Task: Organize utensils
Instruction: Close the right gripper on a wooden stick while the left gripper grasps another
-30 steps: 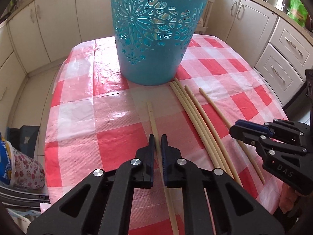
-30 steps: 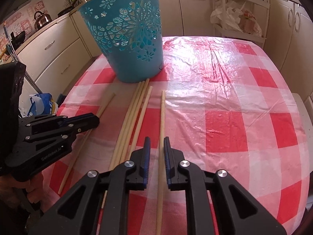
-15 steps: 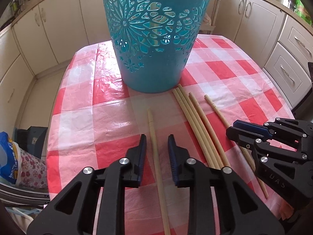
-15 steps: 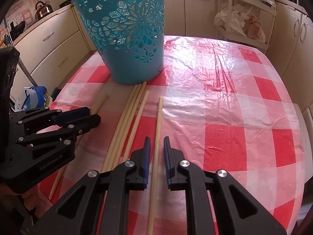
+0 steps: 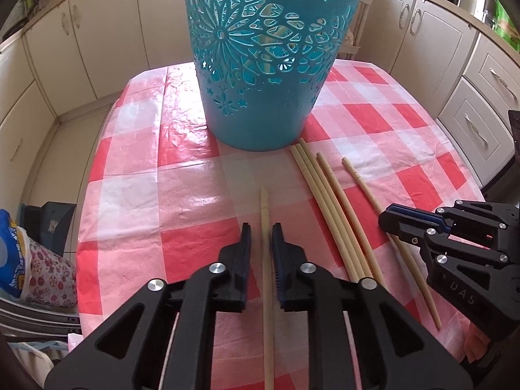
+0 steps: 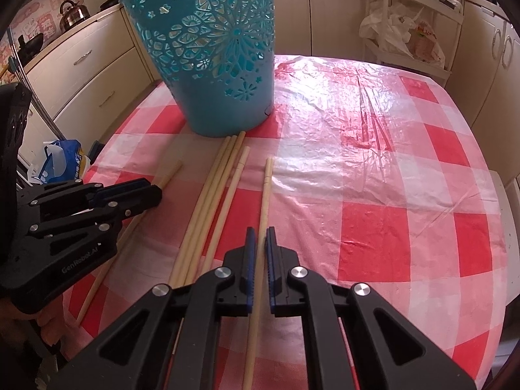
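Several long bamboo chopsticks lie on the red-checked table (image 5: 146, 162) in front of a teal cut-out basket (image 5: 260, 65) (image 6: 214, 48). My left gripper (image 5: 261, 230) straddles the leftmost chopstick (image 5: 265, 201). Its jaws are opening, with small gaps on both sides of the stick. From the right wrist view it shows at the left (image 6: 157, 193) over that same stick (image 6: 170, 174). My right gripper (image 6: 261, 234) is shut on the rightmost chopstick (image 6: 267, 182), which rests on the cloth. A bundle of chopsticks (image 5: 321, 195) (image 6: 221, 175) lies between the two grippers.
Cream cabinets surround the table on all sides. A printed bag (image 5: 19, 260) sits on the floor at the left, off the table's edge. A rack with plastic bags (image 6: 406, 32) stands behind the table. A kettle (image 6: 73, 13) is on the counter.
My left jaws, shut on their chopstick a second ago, have parted from it. My right jaws have closed onto their chopstick. The basket looms a little larger in both views.
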`<move>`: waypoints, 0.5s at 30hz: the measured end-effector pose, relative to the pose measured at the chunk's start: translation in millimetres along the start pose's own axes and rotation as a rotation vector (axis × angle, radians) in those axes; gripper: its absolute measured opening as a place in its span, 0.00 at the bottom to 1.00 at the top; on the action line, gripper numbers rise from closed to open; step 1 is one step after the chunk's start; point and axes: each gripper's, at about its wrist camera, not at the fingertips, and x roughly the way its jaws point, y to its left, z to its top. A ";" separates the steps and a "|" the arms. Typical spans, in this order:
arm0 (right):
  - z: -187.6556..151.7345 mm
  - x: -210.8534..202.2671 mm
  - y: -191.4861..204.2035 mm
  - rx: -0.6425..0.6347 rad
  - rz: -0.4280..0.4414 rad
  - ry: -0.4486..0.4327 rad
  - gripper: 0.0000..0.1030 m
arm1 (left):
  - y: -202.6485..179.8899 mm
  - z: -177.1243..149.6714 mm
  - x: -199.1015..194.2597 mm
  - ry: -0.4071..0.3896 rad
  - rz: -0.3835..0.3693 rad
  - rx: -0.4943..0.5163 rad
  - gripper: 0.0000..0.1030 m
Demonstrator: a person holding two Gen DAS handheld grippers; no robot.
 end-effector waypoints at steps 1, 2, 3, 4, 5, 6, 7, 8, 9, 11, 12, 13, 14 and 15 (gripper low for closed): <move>0.1 0.3 0.9 -0.007 -0.003 -0.001 0.07 | -1.2 0.2 0.4 -0.003 0.006 0.006 0.13; 0.2 0.9 1.5 -0.010 -0.004 -0.002 0.07 | -2.2 -0.3 0.5 -0.007 0.011 0.012 0.13; 0.3 0.8 1.7 -0.012 -0.004 0.000 0.07 | -2.2 -0.6 0.0 -0.011 0.010 0.014 0.08; 0.1 0.5 1.6 -0.014 -0.004 0.002 0.06 | -1.8 -1.0 0.1 -0.009 0.003 0.014 0.05; 0.1 0.2 1.6 -0.014 -0.001 0.008 0.06 | -1.5 -1.3 -0.7 -0.008 -0.001 0.014 0.05; 0.1 -0.4 1.8 -0.016 0.002 0.014 0.06 | -1.8 -1.8 -1.7 -0.005 -0.003 0.017 0.05; -0.3 -1.2 2.4 -0.020 0.007 0.022 0.06 | -1.8 -1.8 -2.3 -0.001 -0.003 0.018 0.05; -0.2 -1.1 3.5 -0.025 0.009 0.029 0.06 | -1.6 -1.8 -2.7 0.006 -0.003 0.017 0.05; 0.0 -1.2 4.5 -0.032 0.007 0.035 0.06 | -1.5 -2.0 -3.3 0.012 -0.002 0.017 0.05; 0.2 -1.0 6.7 -0.053 0.000 0.041 0.07 | -1.3 -2.0 -4.1 0.023 0.017 0.018 0.08; 0.3 -0.8 7.3 -0.058 -0.003 0.042 0.07 | -1.0 -2.5 -4.6 0.023 0.024 0.020 0.13; -0.1 -0.5 8.5 -0.065 -0.006 0.041 0.07 | -1.1 -3.4 -4.5 0.022 0.030 0.023 0.16; -0.6 -0.1 10.7 -0.078 -0.014 0.040 0.07 | -1.9 -4.5 -4.5 0.017 0.033 0.031 0.16; -1.2 0.0 12.4 -0.088 -0.021 0.037 0.07 | -4.3 -5.7 -4.4 0.012 0.045 0.048 0.16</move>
